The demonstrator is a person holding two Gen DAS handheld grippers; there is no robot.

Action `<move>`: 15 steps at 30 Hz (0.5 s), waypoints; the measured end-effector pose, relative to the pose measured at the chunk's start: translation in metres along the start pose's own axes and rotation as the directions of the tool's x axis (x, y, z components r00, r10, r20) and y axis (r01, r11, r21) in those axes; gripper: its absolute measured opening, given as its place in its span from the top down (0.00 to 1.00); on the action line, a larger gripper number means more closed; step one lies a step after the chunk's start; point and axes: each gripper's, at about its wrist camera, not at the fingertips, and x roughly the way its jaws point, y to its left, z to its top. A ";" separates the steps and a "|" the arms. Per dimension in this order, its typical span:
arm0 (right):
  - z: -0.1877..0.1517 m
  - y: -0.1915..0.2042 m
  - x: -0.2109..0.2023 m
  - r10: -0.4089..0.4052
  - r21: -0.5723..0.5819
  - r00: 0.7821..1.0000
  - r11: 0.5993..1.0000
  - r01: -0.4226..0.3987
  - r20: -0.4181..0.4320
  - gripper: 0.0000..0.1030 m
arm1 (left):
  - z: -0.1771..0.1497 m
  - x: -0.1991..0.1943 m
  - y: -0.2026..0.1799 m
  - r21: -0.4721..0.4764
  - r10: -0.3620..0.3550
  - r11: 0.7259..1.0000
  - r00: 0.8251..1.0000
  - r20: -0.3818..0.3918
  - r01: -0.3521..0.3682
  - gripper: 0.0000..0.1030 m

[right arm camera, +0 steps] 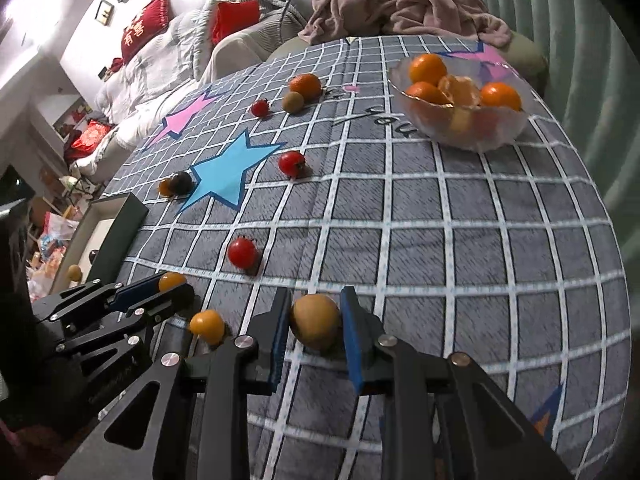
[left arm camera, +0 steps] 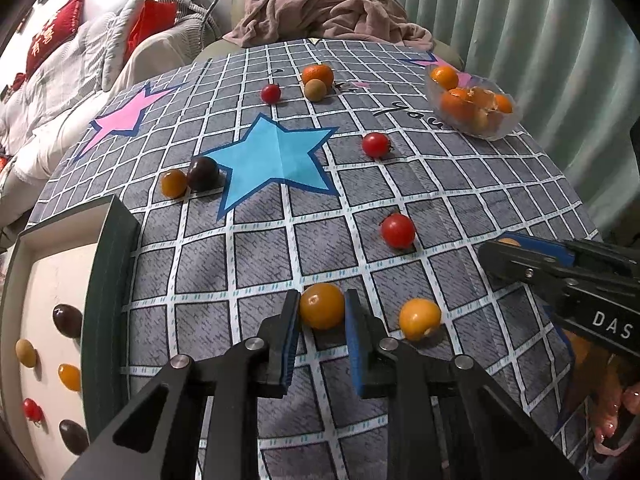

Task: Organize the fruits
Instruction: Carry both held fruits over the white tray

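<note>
My left gripper [left arm camera: 322,312] is shut on a yellow cherry tomato [left arm camera: 321,305] just above the tablecloth; it also shows in the right wrist view [right arm camera: 172,281]. My right gripper [right arm camera: 315,322] is shut on a round brown fruit [right arm camera: 315,321]. A second yellow tomato [left arm camera: 419,318] lies between the grippers, also in the right wrist view [right arm camera: 207,325]. Red tomatoes [left arm camera: 397,231] [left arm camera: 376,145] [left arm camera: 271,93], a dark fruit [left arm camera: 203,173], a yellow tomato [left arm camera: 174,183], a tangerine [left arm camera: 317,75] and a brown fruit [left arm camera: 315,90] lie scattered. A green-rimmed tray [left arm camera: 114,280] at left holds several small fruits.
A glass bowl [right arm camera: 500,136] of tangerines stands at the far right of the table. The tablecloth [right arm camera: 440,240] is grey checked with star prints. A chair with a pink blanket [left arm camera: 332,12] stands behind the table; a sofa with red cushions is at left.
</note>
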 end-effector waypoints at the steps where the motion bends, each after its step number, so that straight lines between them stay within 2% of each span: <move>1: -0.001 0.001 -0.002 -0.005 -0.002 1.000 1.000 0.005 -0.002 0.73 | -0.001 -0.002 0.000 0.000 -0.001 1.000 1.000 0.001 0.001 0.78; 15: -0.016 0.021 -0.039 0.008 -0.002 1.000 1.000 -0.008 0.001 0.73 | -0.009 -0.053 0.011 0.002 -0.001 1.000 0.999 0.049 0.000 0.78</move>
